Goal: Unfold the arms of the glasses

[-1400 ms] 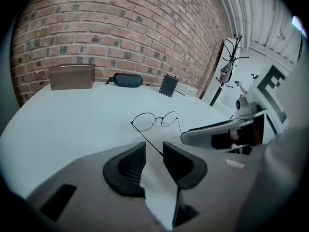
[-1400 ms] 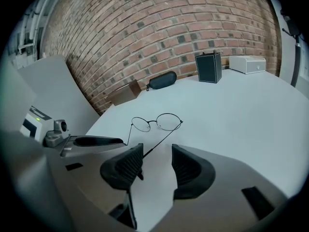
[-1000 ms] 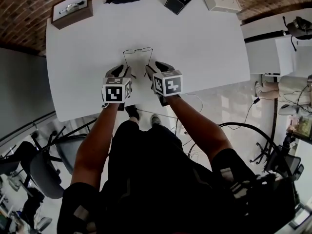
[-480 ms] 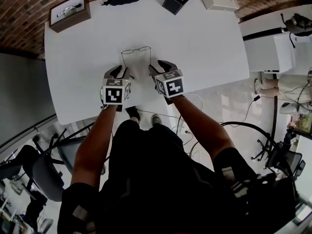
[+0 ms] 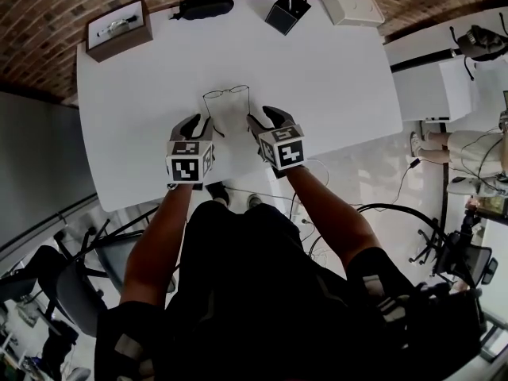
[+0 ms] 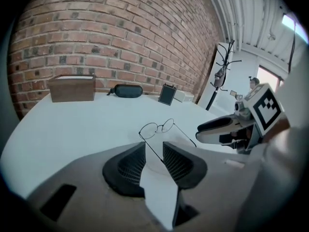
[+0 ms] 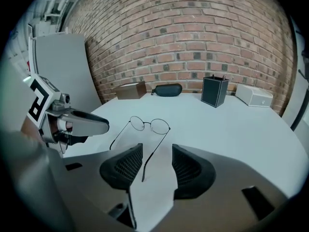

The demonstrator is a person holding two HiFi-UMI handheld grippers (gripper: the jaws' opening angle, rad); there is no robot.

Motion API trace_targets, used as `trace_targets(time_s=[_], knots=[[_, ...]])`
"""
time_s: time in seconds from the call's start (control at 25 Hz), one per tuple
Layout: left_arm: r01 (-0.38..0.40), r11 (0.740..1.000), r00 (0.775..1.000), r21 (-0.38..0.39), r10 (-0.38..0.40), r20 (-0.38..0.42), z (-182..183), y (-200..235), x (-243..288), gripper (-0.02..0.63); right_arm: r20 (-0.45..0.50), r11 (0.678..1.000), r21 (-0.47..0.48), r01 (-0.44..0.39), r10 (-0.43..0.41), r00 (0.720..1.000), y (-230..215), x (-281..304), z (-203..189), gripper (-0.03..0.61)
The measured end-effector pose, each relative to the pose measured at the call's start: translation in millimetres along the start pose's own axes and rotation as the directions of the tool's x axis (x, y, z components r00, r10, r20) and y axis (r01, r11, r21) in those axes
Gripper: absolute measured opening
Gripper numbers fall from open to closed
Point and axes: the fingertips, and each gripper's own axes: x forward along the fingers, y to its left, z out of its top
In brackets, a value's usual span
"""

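White table [image 5: 333, 78] with rounded corners, pushed up against a brick wall [image 6: 111, 37]. To the right, a second white table [image 5: 432, 82]. Lower left, dark office chairs [image 5: 67, 280] on a pale floor [image 5: 357, 173], with cables [image 5: 317, 165] trailing below the near edge.

Along the far edge, left to right:
- open wooden box [image 5: 117, 27] holding something small and silvery on a pale lining, too small to name
- shut black case [image 5: 205, 6]
- black square holder [image 5: 287, 12] with one thin pale stick in it
- shut white box [image 5: 352, 7]

All four well apart from the glasses [image 5: 226, 94].

Thin wire frame, round lenses, lying about midway across the table and toward the near side. Front turned to the wall, both arms swung out and pointing back at the person.

Low at the near edge, left gripper [image 6: 153, 149], fingers [image 6: 128, 166] spread, one arm of the frame running into the gap, not squeezed. Just beside it, right gripper [image 7: 157, 151], fingers [image 7: 193, 170] likewise spread, the other arm's tip lying in the gap, clear of both sides.

Wide bare surface left, right and beyond the frame, up to the row of containers. Only a narrow strip of table between the grippers and the near edge.
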Motion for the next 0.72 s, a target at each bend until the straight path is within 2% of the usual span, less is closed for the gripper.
trace_targets(time_s=[0.12,0.24,0.36,0.44,0.6,0.72], knots=[[-0.003,1.0,0.998,-0.016,0.004,0.056,14,3,-18,0.114,0.047,0.999,0.025,0.023,-0.024,0.999,1,-16,15,0.156],[-0.003,1.0,0.994,-0.022,0.005,0.106,28,2,-36,0.112,0.093,1.0,0.005,0.008,-0.009,0.996,8,-35,35,0.153],[0.012,0.999,0.986,-0.044,-0.005,0.166,45,-3,-52,0.111,0.166,1.0,-0.021,0.004,0.0,0.986,10,-55,59,0.1],[0.019,0.999,0.98,-0.048,-0.009,0.2,56,-7,-63,0.088,0.218,1.0,-0.021,-0.001,0.005,0.976,11,-70,75,0.058],[-0.007,0.999,0.957,-0.042,0.019,0.288,83,-18,-89,0.034,0.311,0.999,-0.036,-0.032,0.041,0.949,15,-97,108,0.034],[-0.039,0.998,0.935,-0.044,0.052,0.352,104,-28,-112,0.019,0.362,0.997,-0.062,-0.042,0.061,0.93,14,-120,128,0.025]])
